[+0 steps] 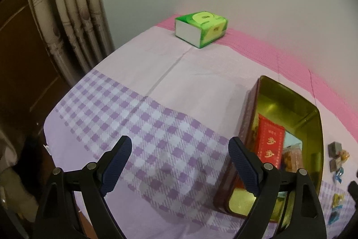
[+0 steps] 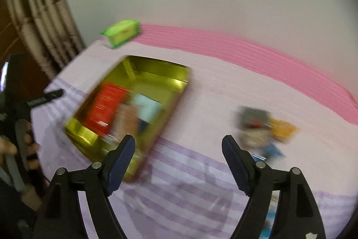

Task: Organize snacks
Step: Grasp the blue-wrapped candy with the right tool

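An open gold-lined tin [image 1: 313,118] sits on the checked tablecloth, holding a red packet [image 1: 269,140] and other snacks. It also shows in the blurred right wrist view [image 2: 161,66], with the red packet [image 2: 105,104] inside. Loose wrapped snacks [image 1: 337,156] lie right of the tin; in the right wrist view the pile [image 2: 264,127] lies ahead and to the right. My left gripper [image 1: 180,151] is open and empty, just left of the tin. My right gripper [image 2: 179,149] is open and empty, between the tin and the pile.
A green tissue pack [image 1: 201,31] sits at the table's far edge by the wall, also in the right wrist view [image 2: 122,33]. A curtain [image 1: 67,11] hangs at the left. The table edge drops off at the left. The other hand-held gripper [image 2: 44,98] shows at the left.
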